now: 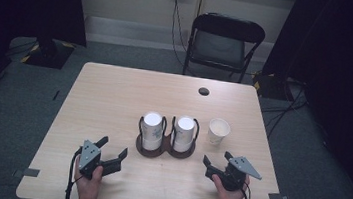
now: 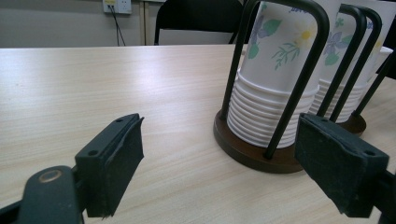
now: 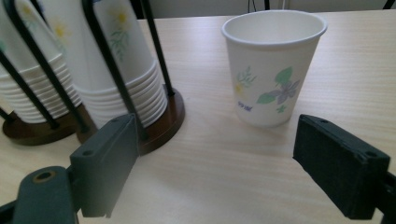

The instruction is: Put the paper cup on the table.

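While I hold my two grippers low over the near part of the table, both sets of jaws are wide open and hold nothing. My left gripper sits in front of the cup holder, a little off to its left side. My right gripper sits in front of the holder too, off to its right side. Neither one touches anything.

Next comes the cup holder, a dark brown stand with two round bases and thin black bars. It has two stacks of paper cups in it, upside down. The left stack and the right stack stand side by side, and the cups have little flowers and leaves on them.

Just to the right of the holder stands one single paper cup, right way up, near it but not touching. In the right gripper view this cup is straight ahead between my jaws.

Farther back than the holder, past the table's far edge, is a black folding chair.
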`<state>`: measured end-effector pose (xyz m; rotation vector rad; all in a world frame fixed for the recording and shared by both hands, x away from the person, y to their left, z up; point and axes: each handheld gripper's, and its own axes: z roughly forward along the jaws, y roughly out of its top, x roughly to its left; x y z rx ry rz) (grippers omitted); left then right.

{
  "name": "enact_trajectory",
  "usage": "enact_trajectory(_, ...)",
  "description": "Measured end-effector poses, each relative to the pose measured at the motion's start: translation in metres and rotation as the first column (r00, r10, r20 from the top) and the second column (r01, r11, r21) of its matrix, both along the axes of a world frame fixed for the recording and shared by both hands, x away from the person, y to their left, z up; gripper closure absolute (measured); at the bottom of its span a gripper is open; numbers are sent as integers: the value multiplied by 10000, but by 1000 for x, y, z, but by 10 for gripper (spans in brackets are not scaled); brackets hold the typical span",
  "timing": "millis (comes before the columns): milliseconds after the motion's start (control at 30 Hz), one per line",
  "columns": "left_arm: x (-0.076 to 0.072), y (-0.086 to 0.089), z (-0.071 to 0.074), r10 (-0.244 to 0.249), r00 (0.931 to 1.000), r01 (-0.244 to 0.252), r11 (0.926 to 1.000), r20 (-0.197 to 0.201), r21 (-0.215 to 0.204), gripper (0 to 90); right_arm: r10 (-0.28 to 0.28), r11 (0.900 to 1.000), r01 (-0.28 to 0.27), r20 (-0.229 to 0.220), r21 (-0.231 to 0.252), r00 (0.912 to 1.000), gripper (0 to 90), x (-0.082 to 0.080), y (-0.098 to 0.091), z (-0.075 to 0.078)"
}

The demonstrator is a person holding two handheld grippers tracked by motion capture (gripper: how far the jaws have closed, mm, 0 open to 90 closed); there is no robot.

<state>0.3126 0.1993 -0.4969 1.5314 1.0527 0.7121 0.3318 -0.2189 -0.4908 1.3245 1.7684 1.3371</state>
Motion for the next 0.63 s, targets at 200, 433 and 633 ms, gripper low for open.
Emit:
enact_trajectory(200,0,1,0,14,10000,-14,9999,-4,-123,158,-90,9999,93,262,-125,9996,139,-14,3,-2)
enact_trajectory(433,0,0,0,24,10000,-24,10000,-11,-32,158,-372,9993,372,353,18,9987,142,-22,0,-3)
enact_trajectory(633,0,0,0,16,10000,-16,10000,-16,-60,158,-354,9992,359,368,-148,9987,143,-23,2,-3)
